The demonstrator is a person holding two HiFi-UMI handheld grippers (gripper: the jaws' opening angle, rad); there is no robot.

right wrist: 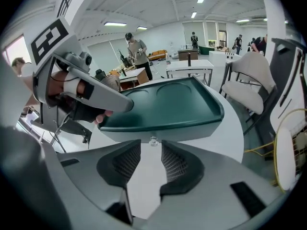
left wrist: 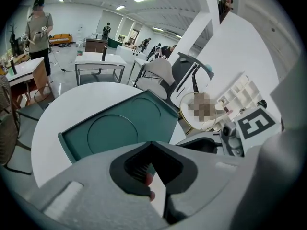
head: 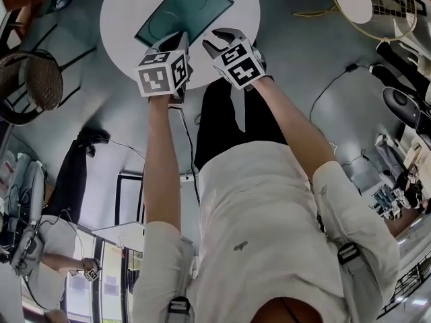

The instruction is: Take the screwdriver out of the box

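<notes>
One box, dark green with its lid lying flat, sits on the round white table; the screwdriver shows in no view. A small clear knob on the box's near wall stands just ahead of the right gripper, level with the gap between its tips. That gripper's jaws are spread, with bare table showing between the ribbed pads, and they touch nothing.

To its left, the left gripper sits at the box's near left corner. Its jaw tips meet at the rim, leaving only a thin wedge of white farther back between the pads (whether they nip the rim cannot be told). Something small and pink shows in that wedge, too unclear to name.

Beyond the table stand a white chair and desks, with people well apart at the back.
</notes>
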